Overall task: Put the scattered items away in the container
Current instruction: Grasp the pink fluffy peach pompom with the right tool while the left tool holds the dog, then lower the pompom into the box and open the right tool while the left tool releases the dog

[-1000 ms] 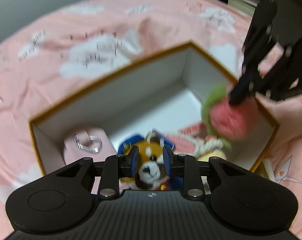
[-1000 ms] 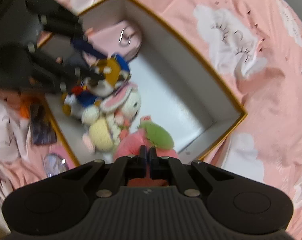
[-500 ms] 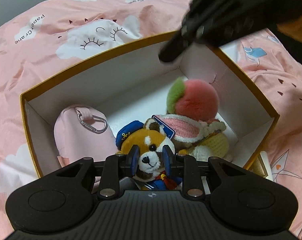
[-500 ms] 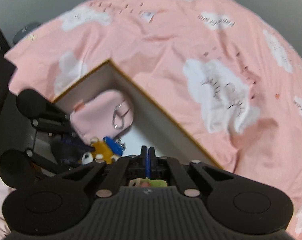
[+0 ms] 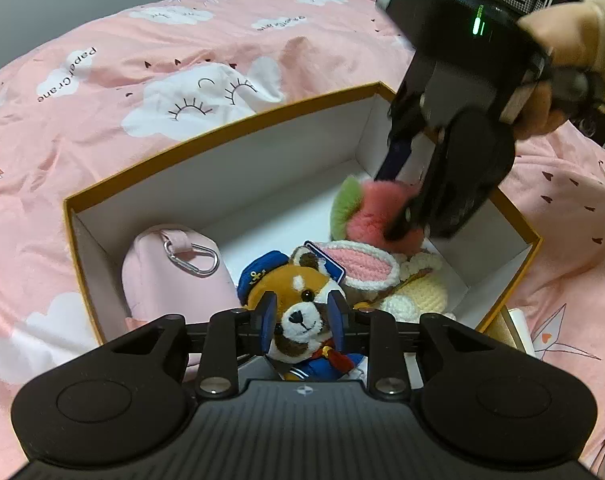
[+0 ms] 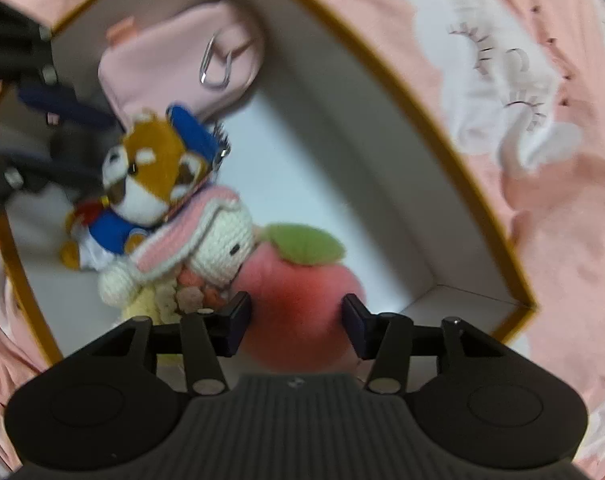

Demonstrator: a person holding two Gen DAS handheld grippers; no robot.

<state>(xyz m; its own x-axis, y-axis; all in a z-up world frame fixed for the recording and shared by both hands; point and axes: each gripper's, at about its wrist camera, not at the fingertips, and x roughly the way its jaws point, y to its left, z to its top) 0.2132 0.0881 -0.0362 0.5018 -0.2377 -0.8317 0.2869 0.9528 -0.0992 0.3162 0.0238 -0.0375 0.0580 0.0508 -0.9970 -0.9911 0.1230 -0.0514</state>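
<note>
The orange-rimmed white box (image 5: 222, 128) (image 6: 422, 120) rests on the bed. Inside lie a pink pouch (image 5: 162, 280) (image 6: 162, 52), a crochet bunny (image 5: 406, 292) (image 6: 218, 248), a fluffy peach (image 5: 370, 212) (image 6: 298, 292) and a fox plush in a blue cap (image 5: 298, 292) (image 6: 150, 168). My left gripper (image 5: 302, 310) (image 6: 102, 148) still pinches the fox's head while its jaws begin opening. My right gripper (image 6: 296, 318) (image 5: 392, 204) points down into the box. Its jaws are opening, and the peach sits between them on the box floor.
A pink bedspread with white clouds (image 5: 182, 80) surrounds the box. A hand in a cream sleeve (image 5: 562, 40) holds the right gripper. A gold and white item (image 5: 510, 328) lies just outside the box's near right corner. Dark shelves stand behind the bed.
The right gripper carried the peach over the box, came down inside it, and its jaws went from shut to spread around the peach. The left gripper stayed on the fox.
</note>
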